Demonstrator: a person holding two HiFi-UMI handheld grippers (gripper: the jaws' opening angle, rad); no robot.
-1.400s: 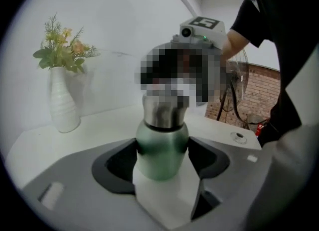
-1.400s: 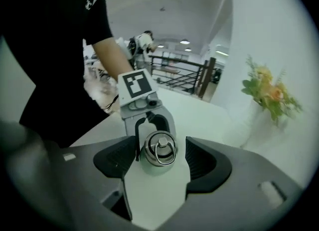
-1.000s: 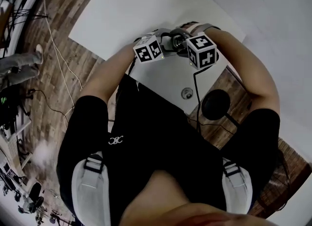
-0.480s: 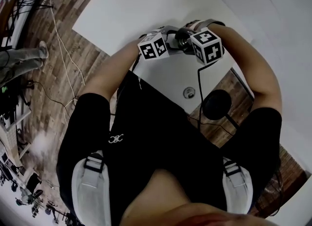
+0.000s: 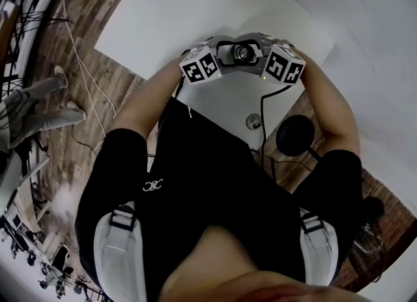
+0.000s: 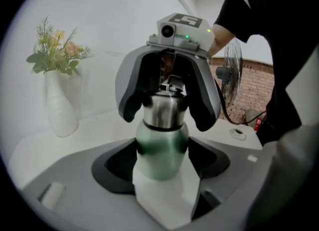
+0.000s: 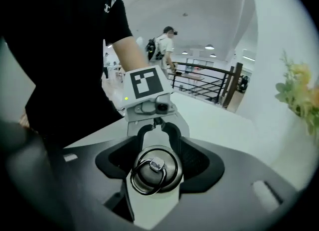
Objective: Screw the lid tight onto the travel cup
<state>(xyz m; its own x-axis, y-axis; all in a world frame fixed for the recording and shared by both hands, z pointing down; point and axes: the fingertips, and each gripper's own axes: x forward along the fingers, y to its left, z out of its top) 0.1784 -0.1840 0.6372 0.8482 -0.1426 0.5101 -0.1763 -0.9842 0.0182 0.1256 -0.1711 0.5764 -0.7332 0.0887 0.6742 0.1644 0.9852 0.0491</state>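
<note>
Around the action first: a white vase (image 6: 59,108) with flowers (image 6: 56,51) stands on the counter (image 5: 169,14) to the left, well apart from the cup. A fan (image 6: 232,78) sits off the counter's right edge, near a round fitting (image 6: 238,134) set in the top, and cables (image 5: 78,66) trail over the wood floor. Nothing stands between the two tools; they meet head-on. From above their marker cubes crowd in so closely that only the lid's top peeks out between them. Now the cup (image 6: 162,148): it sits at the near middle of the counter, upright, long axis vertical, green body below and steel lid (image 7: 153,171) on top. The lid's ring lies flat on the cap. Whether its base touches the counter I can't tell. The left tongs (image 7: 156,134) are clamped on the green body, pads on both sides. The right tongs (image 6: 167,110) come in from above, and their jaws have just been closing; they now grip the lid, one tip on each flank of the steel.
</note>
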